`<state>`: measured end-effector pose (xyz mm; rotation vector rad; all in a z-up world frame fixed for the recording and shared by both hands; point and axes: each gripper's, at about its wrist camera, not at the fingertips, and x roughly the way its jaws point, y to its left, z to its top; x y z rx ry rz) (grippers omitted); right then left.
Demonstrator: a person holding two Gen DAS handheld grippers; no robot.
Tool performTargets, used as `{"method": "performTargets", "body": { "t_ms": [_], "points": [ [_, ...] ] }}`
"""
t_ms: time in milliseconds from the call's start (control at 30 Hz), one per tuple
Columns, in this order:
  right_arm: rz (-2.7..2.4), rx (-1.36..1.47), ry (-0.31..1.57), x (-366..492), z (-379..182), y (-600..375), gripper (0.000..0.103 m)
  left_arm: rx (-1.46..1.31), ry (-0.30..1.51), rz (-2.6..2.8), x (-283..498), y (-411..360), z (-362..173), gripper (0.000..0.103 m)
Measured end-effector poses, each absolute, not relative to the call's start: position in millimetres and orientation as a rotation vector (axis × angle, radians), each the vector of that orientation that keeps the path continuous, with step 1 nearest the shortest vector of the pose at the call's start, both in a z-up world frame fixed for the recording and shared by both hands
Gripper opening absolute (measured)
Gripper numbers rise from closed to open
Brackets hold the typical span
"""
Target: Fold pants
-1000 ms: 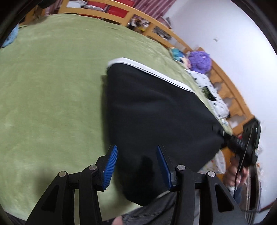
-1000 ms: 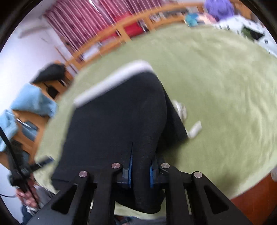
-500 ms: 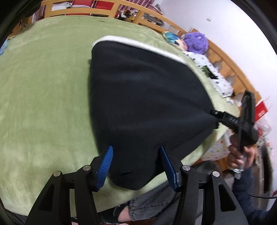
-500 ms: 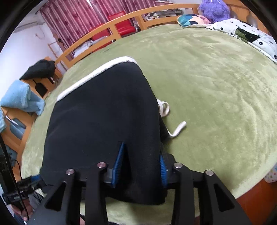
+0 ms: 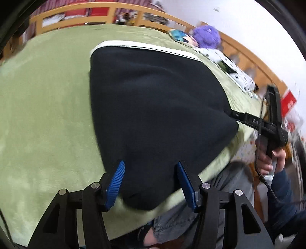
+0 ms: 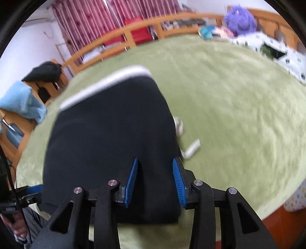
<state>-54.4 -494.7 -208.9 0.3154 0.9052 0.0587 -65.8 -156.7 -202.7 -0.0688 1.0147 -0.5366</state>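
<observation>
The black pants (image 5: 153, 107) lie folded on the green bed cover (image 5: 45, 115), with a white waistband (image 5: 145, 47) at the far edge. My left gripper (image 5: 151, 182) is open, its blue pads on either side of the near corner of the fold. In the right wrist view the pants (image 6: 111, 138) fill the middle, and my right gripper (image 6: 155, 180) is open over their near right edge. A white drawstring (image 6: 191, 149) lies on the cover just right of the pants. The right gripper also shows in the left wrist view (image 5: 237, 116) at the pants' right corner.
A wooden bed rail (image 6: 133, 32) runs along the far side. A purple plush (image 6: 240, 18) and a spotted white pillow (image 6: 277, 51) lie at the far right. A blue towel (image 6: 21, 103) hangs at the left. The person's legs (image 5: 191, 220) are at the near edge.
My right gripper has let go of the pants and opened wider. The pants have settled flat on the cover. My left gripper has stayed open at the near corner.
</observation>
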Motion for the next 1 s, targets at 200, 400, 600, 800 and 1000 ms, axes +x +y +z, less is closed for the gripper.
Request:
{"method": "performTargets", "body": {
  "t_ms": [200, 400, 600, 800, 1000],
  "points": [
    [0.039, 0.312, 0.912, -72.6, -189.4, -507.5, 0.044, -0.175, 1.022, -0.55, -34.0, -128.4, -179.4, 0.054],
    [0.094, 0.264, 0.786, -16.4, -144.9, -494.5, 0.044, -0.195, 0.918, -0.505, 36.4, -135.1, -155.4, 0.055],
    [0.167, 0.3, 0.693, 56.6, -142.6, -477.4, 0.042, -0.212, 0.857, -0.516, 104.1, -156.5, -154.1, 0.055],
    [0.171, 0.323, 0.77, 103.8, -187.6, -484.2, 0.038, -0.129, 0.874, -0.496, 151.5, -176.5, -185.1, 0.055],
    [0.132, 0.433, 0.839, 123.3, -211.0, -508.2, 0.037, -0.148, 0.904, -0.478, 169.1, -184.3, -205.6, 0.055]
  ]
}}
